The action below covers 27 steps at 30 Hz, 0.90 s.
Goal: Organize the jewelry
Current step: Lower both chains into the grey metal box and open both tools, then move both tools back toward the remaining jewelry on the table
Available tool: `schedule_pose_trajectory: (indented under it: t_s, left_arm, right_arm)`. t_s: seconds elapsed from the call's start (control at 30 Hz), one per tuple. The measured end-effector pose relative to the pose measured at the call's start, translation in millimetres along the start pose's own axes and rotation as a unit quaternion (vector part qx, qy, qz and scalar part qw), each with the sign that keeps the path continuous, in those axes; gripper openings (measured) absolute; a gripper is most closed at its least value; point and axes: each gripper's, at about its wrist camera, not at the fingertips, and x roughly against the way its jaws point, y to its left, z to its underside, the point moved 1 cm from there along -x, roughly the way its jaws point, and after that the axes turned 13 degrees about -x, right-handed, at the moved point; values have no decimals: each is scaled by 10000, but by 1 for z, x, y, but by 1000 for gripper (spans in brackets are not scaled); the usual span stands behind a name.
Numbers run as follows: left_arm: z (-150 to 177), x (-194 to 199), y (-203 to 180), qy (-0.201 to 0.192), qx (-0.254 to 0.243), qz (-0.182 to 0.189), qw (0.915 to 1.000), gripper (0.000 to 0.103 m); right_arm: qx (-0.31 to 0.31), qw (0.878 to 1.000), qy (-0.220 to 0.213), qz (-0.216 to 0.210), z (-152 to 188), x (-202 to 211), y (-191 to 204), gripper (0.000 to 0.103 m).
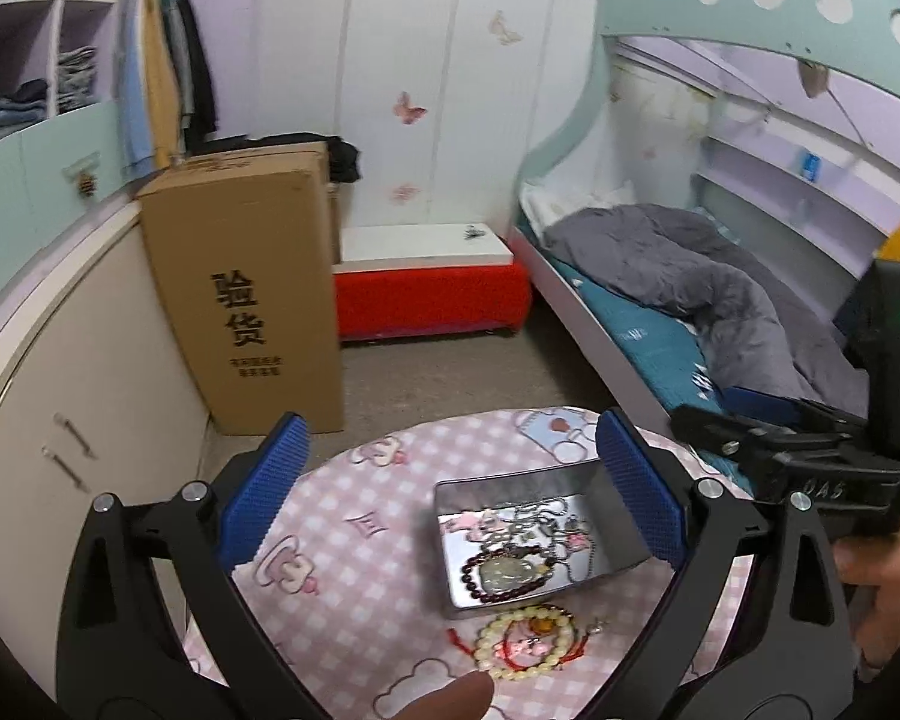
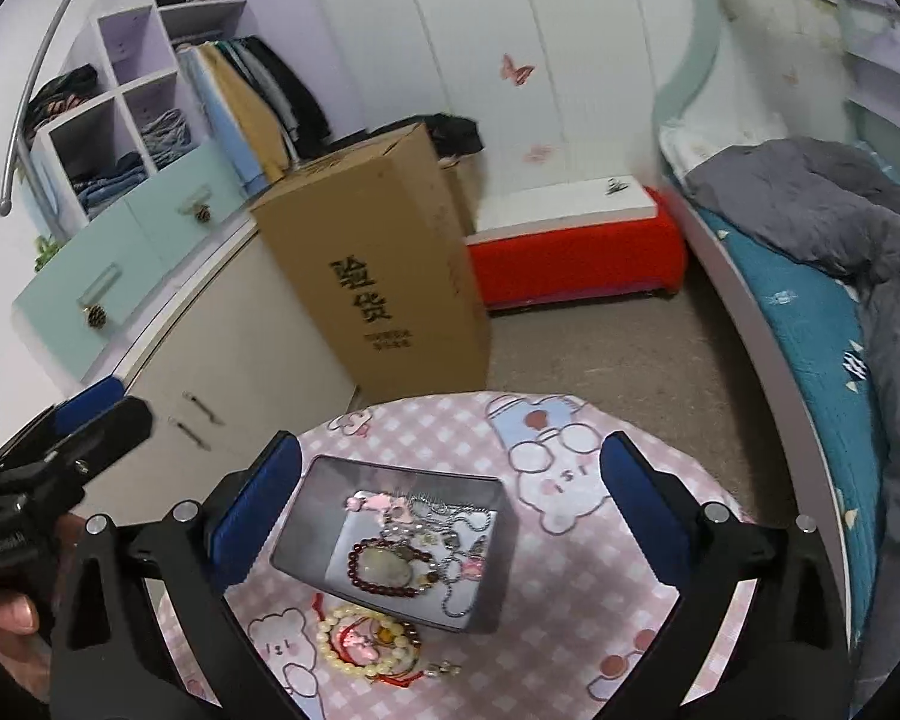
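Standing wide apart, the blue pads of the left tongs [image 1: 450, 480] grip nothing, and the right tongs [image 2: 450, 510] are spread just as wide and equally empty. Between and a little beyond the left pair sits an open metal tin [image 1: 540, 540] on the pink checked counter [image 1: 342, 552]; seen from the right pair, it lies closer to the left-hand pad. Inside the tin are a dark red bead bracelet [image 1: 498, 570] with a pale green pendant [image 1: 504, 571] within its ring, and a tangle of silver chains [image 1: 540, 516]. Just in front of the tin, nearer the tongs, a cream bead bracelet [image 1: 525, 639] lies on the counter, touching a red cord [image 1: 459, 643]. Off beyond both pairs stands a tall cardboard box [image 1: 246, 288] on the floor, with a bed [image 1: 660, 312] to their right.
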Motion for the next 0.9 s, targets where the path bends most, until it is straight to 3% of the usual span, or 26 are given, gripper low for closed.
schedule_pose_trajectory:
  t_s: [0.57,0.9]
  left_arm:
    - [29,72,5,-491,104,-335,9982,94]
    - [60,94,-8,-448,34,-394,9982,94]
  right_arm:
    - [425,9920,-1185,91,12,102,18,96]
    - [444,9886,-1420,241,47,134,19,96]
